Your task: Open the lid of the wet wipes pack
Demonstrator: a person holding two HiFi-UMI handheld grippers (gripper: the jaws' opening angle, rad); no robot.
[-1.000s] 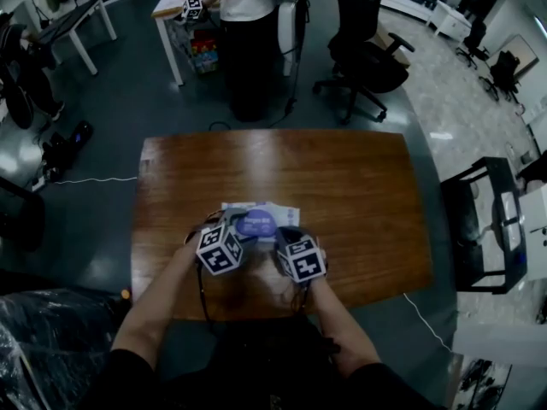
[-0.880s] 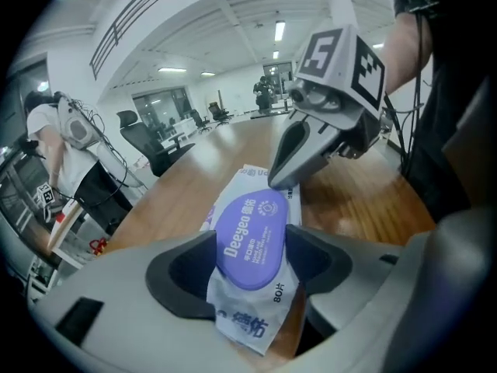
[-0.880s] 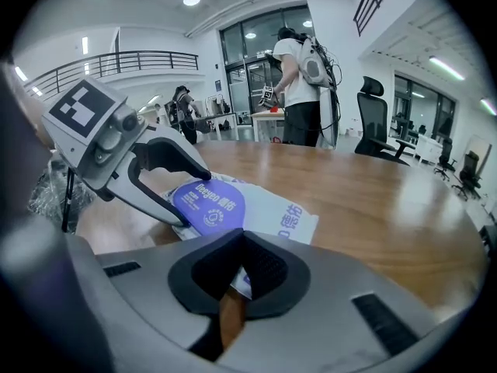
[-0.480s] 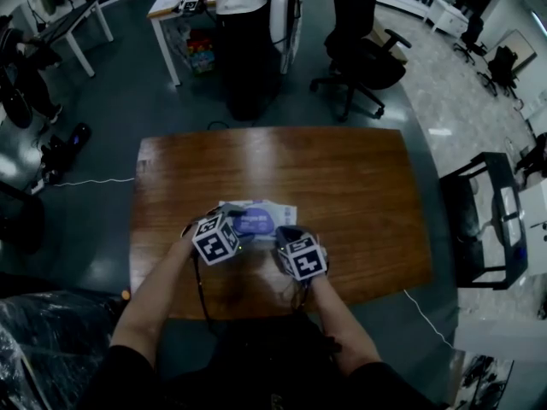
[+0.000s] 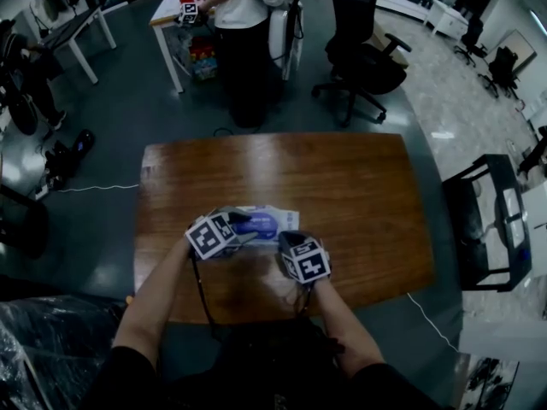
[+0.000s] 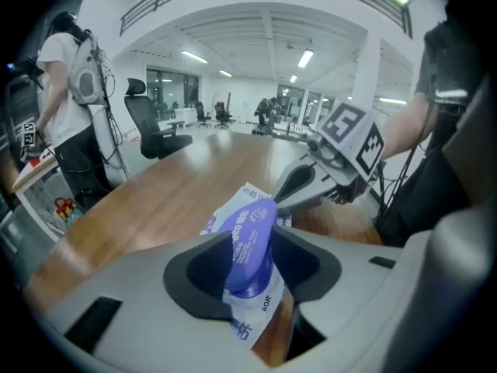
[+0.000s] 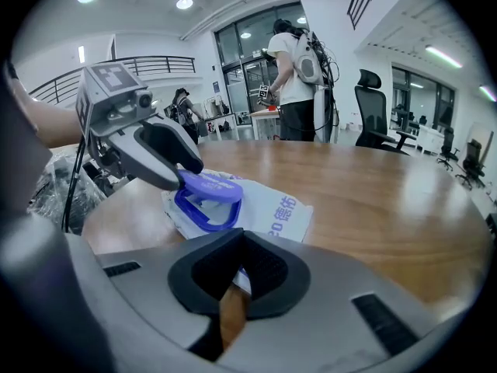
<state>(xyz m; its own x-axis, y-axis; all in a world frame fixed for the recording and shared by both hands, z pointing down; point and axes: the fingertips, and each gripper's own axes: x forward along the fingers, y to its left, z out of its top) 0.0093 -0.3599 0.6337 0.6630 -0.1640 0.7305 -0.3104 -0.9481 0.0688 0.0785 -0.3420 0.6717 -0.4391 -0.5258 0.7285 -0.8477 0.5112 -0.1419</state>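
The pack lies flat on the table, in its near half and about midway between its short ends. The printed face is up, and the long axis runs left to right, in line with the table's long edges. The purple lid is up off its purple ring. It is highest at the end toward the table's left end and comes down close to the ring at the other end. In the left gripper view the lid stands on edge, its printed top turned to the left.

The left gripper is clamped on the lid, with a pad against each face. It reaches in over the pack from the table's left side, and its marker cube sits above the near left part of the table. The right gripper is closed on the pack's near edge, where a strip of white film shows between its pads. It comes in from the table's near edge. In the head view the left gripper and right gripper are close together over the table's near half, and both forearms cross its near edge.

Beyond the table's far edge a person in a white top stands at a white desk. A black chair is off the table's far right corner. A black cart stands off the table's right end.
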